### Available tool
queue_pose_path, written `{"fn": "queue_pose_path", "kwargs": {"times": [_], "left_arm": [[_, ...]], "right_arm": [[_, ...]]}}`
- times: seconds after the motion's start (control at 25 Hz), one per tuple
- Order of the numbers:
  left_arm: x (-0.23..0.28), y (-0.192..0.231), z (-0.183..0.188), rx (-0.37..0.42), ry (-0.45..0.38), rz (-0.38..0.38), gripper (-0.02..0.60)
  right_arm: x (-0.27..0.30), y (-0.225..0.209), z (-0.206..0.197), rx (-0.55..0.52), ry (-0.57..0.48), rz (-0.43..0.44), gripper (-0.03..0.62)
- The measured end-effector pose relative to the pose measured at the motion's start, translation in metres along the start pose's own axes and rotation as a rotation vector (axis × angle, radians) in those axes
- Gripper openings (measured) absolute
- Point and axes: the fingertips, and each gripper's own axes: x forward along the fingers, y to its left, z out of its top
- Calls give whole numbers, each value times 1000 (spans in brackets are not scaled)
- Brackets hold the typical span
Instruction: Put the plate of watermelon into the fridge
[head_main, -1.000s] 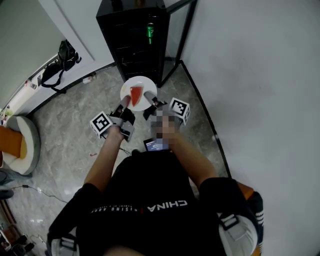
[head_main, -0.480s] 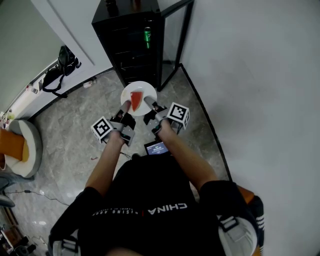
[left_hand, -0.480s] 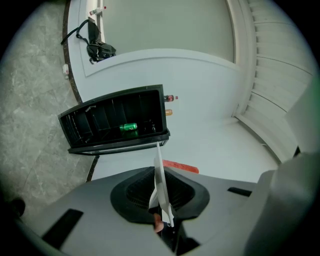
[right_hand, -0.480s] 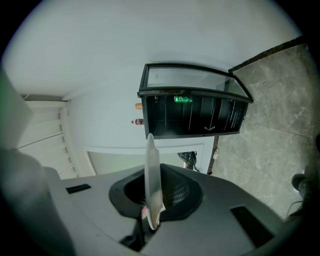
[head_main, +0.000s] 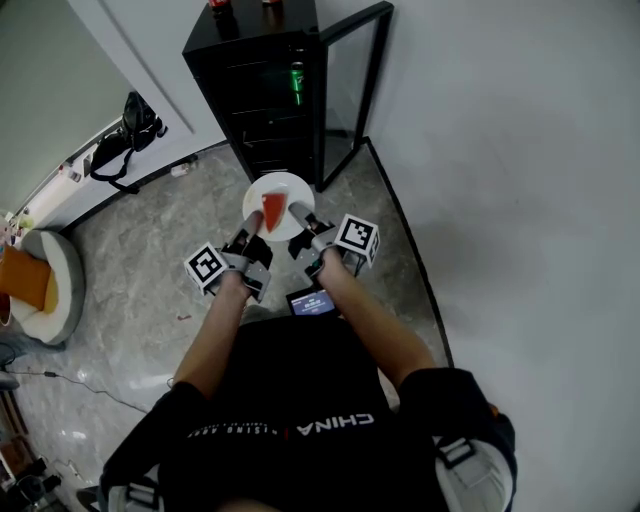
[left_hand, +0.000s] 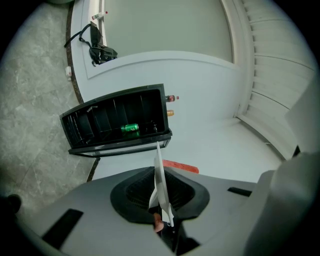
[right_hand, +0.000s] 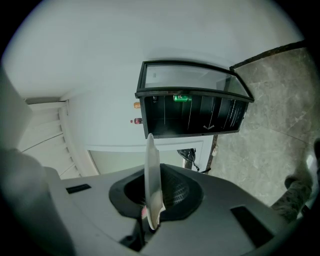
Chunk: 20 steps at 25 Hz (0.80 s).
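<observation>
Watermelon wedge, red and triangular, lies on a round, glossy white plate just in front of the tall black fridge, whose door stands open, above grey marbled floor. The left gripper and right gripper each clamp the plate's rim. Both gripper views show that rim edge-on, with a green can inside the fridge.

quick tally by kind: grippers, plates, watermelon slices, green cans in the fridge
grippers: 2, left gripper and right gripper
plate: 1
watermelon slice: 1
green can: 1
total: 5
</observation>
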Motion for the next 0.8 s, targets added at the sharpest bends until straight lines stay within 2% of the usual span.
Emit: {"fn": "queue_pose_path", "kwargs": {"times": [0.08,0.28,0.44,0.64,0.8], "left_arm": [[-2,1,-2,2,-2,7,29],[-20,-34,11,-13,1,-8,29],[-16,-13,9,-8,25,-22,31],[-11,-30,11,-29,69,-39,31],[-3,-21,9,-18,118,-57,31]], "right_arm": [[-2,-2,-2,8,7,-3,23],[0,34,-23,-12,4,-21,23],[2,14,-19,-16,-12,-10,23],[-2,35,-18,-37,-48,-20,23],[-2,28,-13,-46,-83,-11,23]]}}
